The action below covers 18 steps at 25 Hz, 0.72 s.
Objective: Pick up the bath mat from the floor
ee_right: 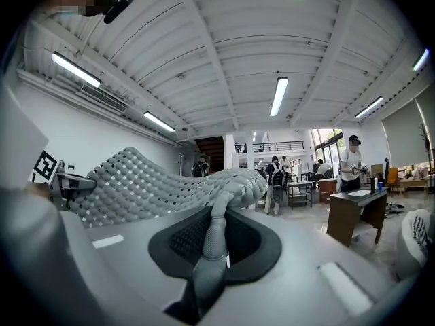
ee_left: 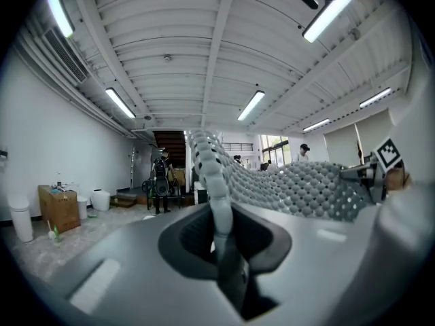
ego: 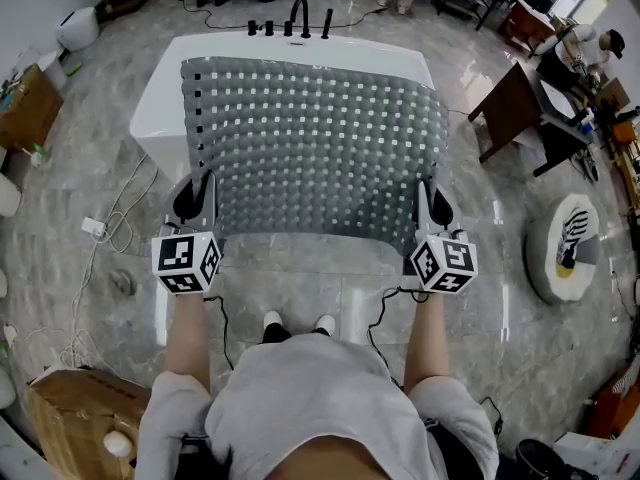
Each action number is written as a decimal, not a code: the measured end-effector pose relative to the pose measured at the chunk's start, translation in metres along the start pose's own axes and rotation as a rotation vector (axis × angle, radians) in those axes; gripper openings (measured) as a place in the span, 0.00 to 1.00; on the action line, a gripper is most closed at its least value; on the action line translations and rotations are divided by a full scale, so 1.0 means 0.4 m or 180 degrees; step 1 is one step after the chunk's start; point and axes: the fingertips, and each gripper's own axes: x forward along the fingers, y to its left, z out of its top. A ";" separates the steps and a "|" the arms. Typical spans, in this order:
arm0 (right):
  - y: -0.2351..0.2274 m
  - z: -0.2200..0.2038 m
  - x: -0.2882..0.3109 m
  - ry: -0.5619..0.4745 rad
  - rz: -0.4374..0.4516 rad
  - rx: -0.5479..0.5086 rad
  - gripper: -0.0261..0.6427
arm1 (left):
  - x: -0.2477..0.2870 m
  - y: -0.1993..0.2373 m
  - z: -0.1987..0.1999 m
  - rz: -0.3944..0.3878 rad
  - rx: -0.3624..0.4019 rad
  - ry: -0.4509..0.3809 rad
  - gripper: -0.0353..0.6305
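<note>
A grey perforated bath mat [ego: 315,148] is held up flat between both hands, stretched out over a white bathtub [ego: 160,88]. My left gripper [ego: 196,200] is shut on the mat's near left corner; in the left gripper view the mat's edge [ee_left: 216,202] runs straight into the closed jaws. My right gripper [ego: 430,208] is shut on the near right corner, and in the right gripper view the mat's edge [ee_right: 216,233] is pinched between the pads. Both grippers point level, away from me.
Black taps [ego: 298,18] stand at the tub's far end. A cable and plug [ego: 100,228] lie on the marble floor at left, a cardboard box [ego: 75,408] at lower left. A round rug [ego: 570,243] lies at right, a dark desk [ego: 515,108] beyond it. People stand in the background.
</note>
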 end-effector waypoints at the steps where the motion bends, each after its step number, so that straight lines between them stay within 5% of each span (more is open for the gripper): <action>1: 0.001 0.002 0.001 -0.0005 0.0002 -0.0012 0.10 | 0.001 0.001 0.002 0.0002 -0.0002 -0.0003 0.12; 18: 0.018 -0.017 0.024 -0.0047 0.0096 0.0023 0.11 | 0.003 -0.002 -0.012 0.0038 -0.0022 -0.0004 0.12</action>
